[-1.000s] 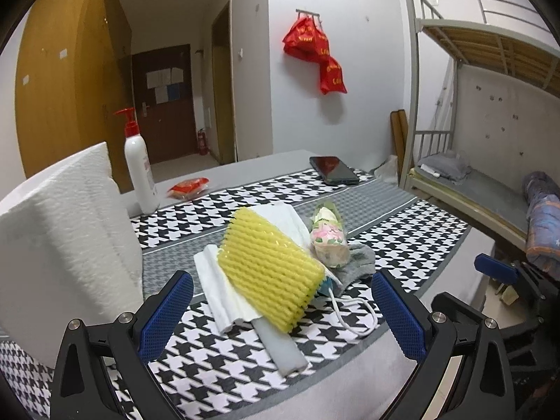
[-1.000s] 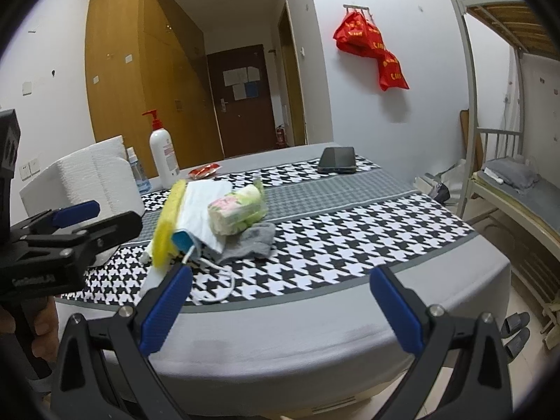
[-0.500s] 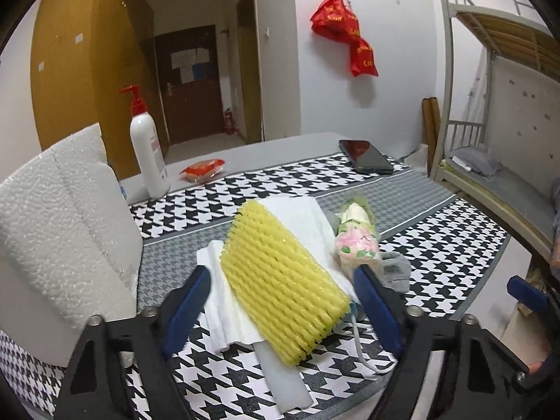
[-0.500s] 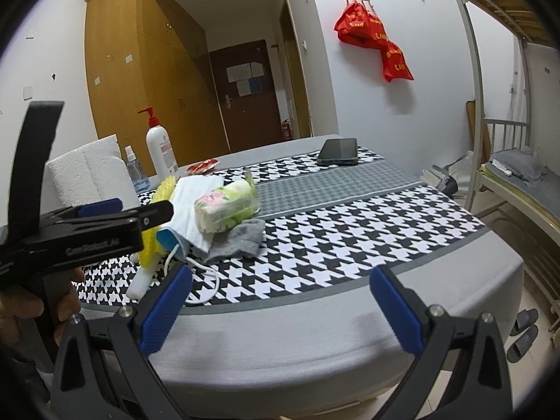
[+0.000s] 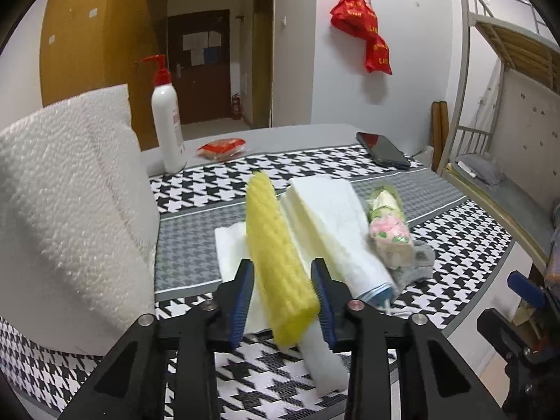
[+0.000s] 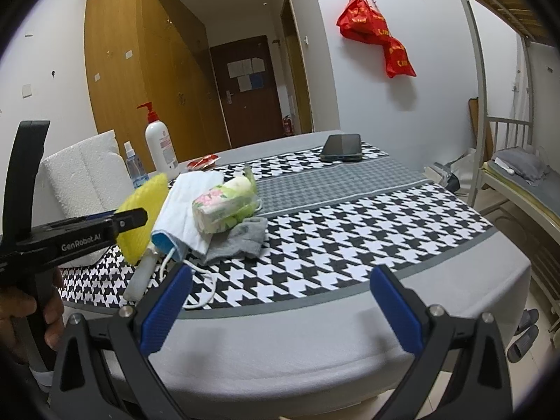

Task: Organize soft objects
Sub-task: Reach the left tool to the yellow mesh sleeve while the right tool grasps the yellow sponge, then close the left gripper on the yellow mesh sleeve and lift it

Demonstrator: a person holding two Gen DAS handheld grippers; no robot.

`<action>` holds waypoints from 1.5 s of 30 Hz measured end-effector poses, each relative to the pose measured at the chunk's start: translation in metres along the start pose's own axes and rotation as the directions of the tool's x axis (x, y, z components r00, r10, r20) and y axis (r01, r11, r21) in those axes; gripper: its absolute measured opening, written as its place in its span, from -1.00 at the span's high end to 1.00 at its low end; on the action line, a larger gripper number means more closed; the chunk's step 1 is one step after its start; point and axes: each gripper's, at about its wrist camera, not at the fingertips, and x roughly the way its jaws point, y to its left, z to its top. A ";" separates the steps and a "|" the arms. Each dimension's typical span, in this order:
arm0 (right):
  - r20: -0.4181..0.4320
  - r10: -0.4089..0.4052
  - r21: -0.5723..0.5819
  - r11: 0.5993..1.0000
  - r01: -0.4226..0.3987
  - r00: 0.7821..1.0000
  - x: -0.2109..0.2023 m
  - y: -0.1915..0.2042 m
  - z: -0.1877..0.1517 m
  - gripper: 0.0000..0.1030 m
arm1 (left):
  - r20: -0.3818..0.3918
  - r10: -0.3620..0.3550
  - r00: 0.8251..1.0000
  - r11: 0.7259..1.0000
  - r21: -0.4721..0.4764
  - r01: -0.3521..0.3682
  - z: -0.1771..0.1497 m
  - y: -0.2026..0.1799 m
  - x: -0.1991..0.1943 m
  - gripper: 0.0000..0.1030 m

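My left gripper [image 5: 281, 301] is shut on the yellow foam net [image 5: 276, 255], tilted up on edge at the near end of a pile on the checked table. The yellow foam net also shows in the right wrist view [image 6: 140, 217]. The pile holds a white face mask [image 5: 336, 227], a floral tissue pack [image 5: 388, 227], a grey sock [image 5: 416, 266], a white foam sheet [image 5: 231, 252] and a white foam strip [image 5: 322, 364]. My right gripper [image 6: 280, 308] is open and empty, off the table's near edge. The left gripper shows at its left [image 6: 98, 231].
A big white foam block [image 5: 66, 203] stands at the left. A pump bottle [image 5: 168, 122], a small spray bottle [image 6: 133, 168], a red packet [image 5: 220, 147] and a phone [image 5: 383, 150] lie at the back. A bunk bed [image 5: 497, 161] is at the right.
My left gripper moved forward and closed on the yellow foam net, which now stands on edge. My right gripper stayed open and shifted slightly.
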 end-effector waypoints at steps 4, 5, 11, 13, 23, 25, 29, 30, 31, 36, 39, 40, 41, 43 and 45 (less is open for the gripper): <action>-0.003 0.002 -0.012 1.000 -0.002 1.000 0.002 0.007 0.001 -0.99 | -0.025 -0.033 0.999 0.999 -0.006 0.033 -0.001 0.003 0.006 0.32; -0.004 0.000 -0.015 1.000 0.000 1.000 0.003 0.009 0.001 -0.99 | -0.022 -0.038 0.999 0.999 -0.003 0.038 -0.001 0.003 0.006 0.32; -0.018 -0.005 -0.019 1.000 0.004 1.000 0.007 0.013 0.002 -0.99 | -0.003 -0.049 0.999 0.999 0.005 0.049 -0.001 0.007 0.006 0.80; -0.024 0.004 -0.008 1.000 -0.004 1.000 0.008 0.013 0.003 -0.99 | 0.007 -0.064 0.998 0.998 0.004 0.064 -0.002 0.010 0.002 0.80; -0.027 0.031 -0.035 0.999 -0.032 0.999 0.010 0.033 0.005 -0.99 | 0.080 -0.082 0.993 0.997 0.014 0.081 -0.006 0.022 -0.032 0.80; -0.024 0.035 -0.037 0.999 -0.036 0.999 0.009 0.037 0.005 -0.99 | 0.097 -0.086 0.992 0.996 0.021 0.084 -0.007 0.024 -0.041 0.80; -0.017 0.036 -0.050 0.998 -0.036 0.999 0.006 0.045 0.005 -0.99 | 0.127 -0.091 0.988 0.996 0.027 0.089 -0.010 0.029 -0.057 0.80; -0.015 0.034 -0.050 0.998 -0.034 0.999 0.006 0.046 0.005 -0.99 | 0.131 -0.089 0.987 0.996 0.026 0.087 -0.011 0.029 -0.059 0.80; -0.013 0.030 -0.046 0.998 -0.030 0.999 0.006 0.047 0.006 -0.99 | 0.134 -0.088 0.987 0.996 0.026 0.085 -0.012 0.031 -0.062 0.80; -0.016 0.023 -0.030 0.999 -0.023 1.000 0.013 0.046 0.015 -0.99 | 0.148 -0.074 0.986 0.997 0.025 0.071 -0.016 0.034 -0.068 0.80; -0.017 0.020 -0.026 0.999 -0.021 1.000 0.021 0.047 0.023 -0.99 | 0.155 -0.073 0.985 0.997 0.027 0.070 -0.021 0.036 -0.072 0.80; -0.017 0.021 -0.025 0.999 -0.022 1.000 0.023 0.048 0.024 -0.99 | 0.159 -0.074 0.985 0.997 0.029 0.070 -0.022 0.037 -0.073 0.80; -0.019 0.021 -0.023 0.999 -0.022 1.000 0.026 0.049 0.027 -0.99 | 0.162 -0.073 0.984 0.997 0.031 0.069 -0.022 0.037 -0.074 0.80; -0.027 0.021 -0.016 1.000 -0.022 0.999 0.033 0.051 0.032 -0.99 | 0.170 -0.072 0.983 0.997 0.033 0.067 -0.023 0.037 -0.075 0.80; -0.038 0.030 -0.006 1.000 -0.030 0.999 0.042 0.052 0.038 -0.99 | 0.173 -0.072 0.982 0.997 0.031 0.067 -0.024 0.039 -0.075 0.80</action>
